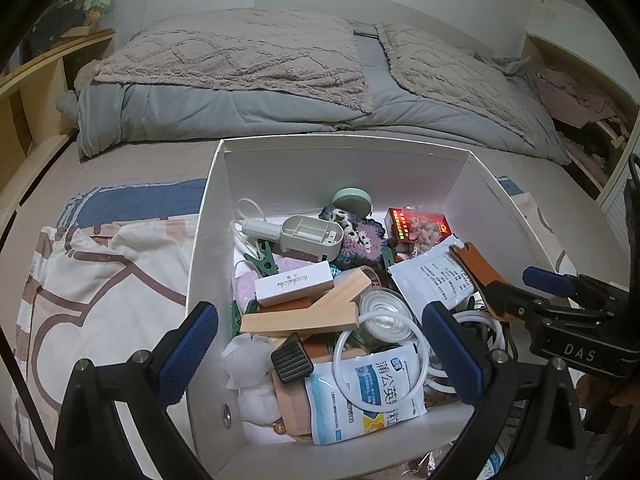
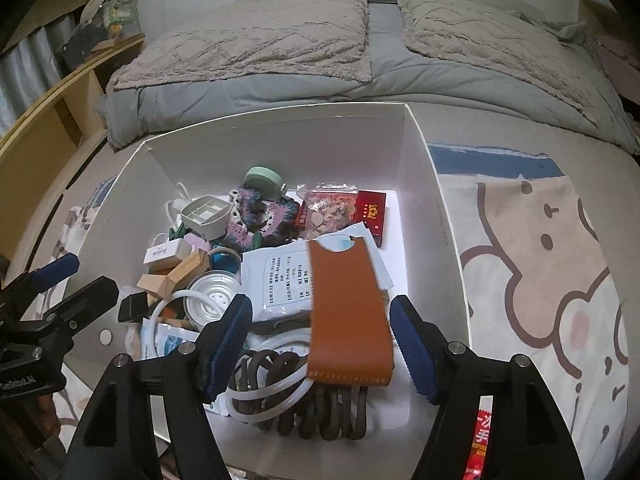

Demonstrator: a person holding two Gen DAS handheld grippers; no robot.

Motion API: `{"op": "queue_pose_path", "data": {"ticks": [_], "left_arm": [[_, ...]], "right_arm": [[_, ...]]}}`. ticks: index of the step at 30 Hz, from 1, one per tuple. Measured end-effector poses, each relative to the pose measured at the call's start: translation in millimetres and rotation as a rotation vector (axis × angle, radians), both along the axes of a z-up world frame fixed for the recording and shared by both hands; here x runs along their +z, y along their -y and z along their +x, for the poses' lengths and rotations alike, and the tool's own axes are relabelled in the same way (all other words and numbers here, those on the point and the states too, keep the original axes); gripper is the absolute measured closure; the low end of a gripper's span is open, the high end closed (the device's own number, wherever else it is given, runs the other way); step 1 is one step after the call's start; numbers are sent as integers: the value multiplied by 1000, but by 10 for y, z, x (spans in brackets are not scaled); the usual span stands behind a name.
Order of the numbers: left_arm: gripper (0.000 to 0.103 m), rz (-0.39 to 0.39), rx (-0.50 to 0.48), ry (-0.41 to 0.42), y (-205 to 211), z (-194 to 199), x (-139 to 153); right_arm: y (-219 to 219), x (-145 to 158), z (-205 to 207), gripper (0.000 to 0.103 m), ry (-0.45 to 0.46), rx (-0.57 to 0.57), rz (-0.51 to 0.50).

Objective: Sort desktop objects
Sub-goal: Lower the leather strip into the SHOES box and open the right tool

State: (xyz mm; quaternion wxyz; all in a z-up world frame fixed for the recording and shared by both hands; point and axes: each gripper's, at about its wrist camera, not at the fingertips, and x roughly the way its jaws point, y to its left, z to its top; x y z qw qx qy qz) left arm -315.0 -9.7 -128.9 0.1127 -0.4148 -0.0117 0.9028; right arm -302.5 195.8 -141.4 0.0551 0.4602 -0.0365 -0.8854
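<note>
Both tongs are hovering over a white cardboard box [image 2: 448, 208] sitting on a bed. Right tongs [image 2: 320, 344] are standing spread; the brown leather sleeve [image 2: 352, 312] is lying between the blue pads, blurred, with gaps showing on either side, over a white printed sachet [image 2: 280, 276] and a coiled dark cord [image 2: 316, 412]. Left tongs [image 1: 320, 352] are standing wide apart with nothing gripped, above wooden blocks [image 1: 304, 312], a blue-and-white medicine packet [image 1: 360, 396] and a clear tube loop [image 1: 348, 364]. A red box [image 2: 372, 212] and a green round case [image 2: 264, 182] are lying toward the box's far end.
</note>
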Motion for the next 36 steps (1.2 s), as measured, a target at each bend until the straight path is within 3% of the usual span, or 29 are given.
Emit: {"op": "queue_pose_path", "data": {"ticks": [14, 20, 23, 26, 28, 36], "left_arm": [[0, 10, 12, -34, 28, 111, 125], [0, 12, 25, -50, 55, 188, 207], [1, 8, 29, -61, 66, 238, 253], [0, 3, 31, -82, 72, 296, 308], [0, -1, 32, -95, 73, 332, 348], [0, -27, 34, -137, 74, 498, 501]], "right_arm": [[3, 117, 105, 32, -28, 7, -6], [28, 256, 230, 31, -114, 33, 7], [58, 309, 274, 13, -138, 36, 42], [64, 364, 317, 9, -149, 39, 48], [64, 391, 343, 0, -159, 31, 56], [38, 471, 456, 0, -173, 30, 71]]}}
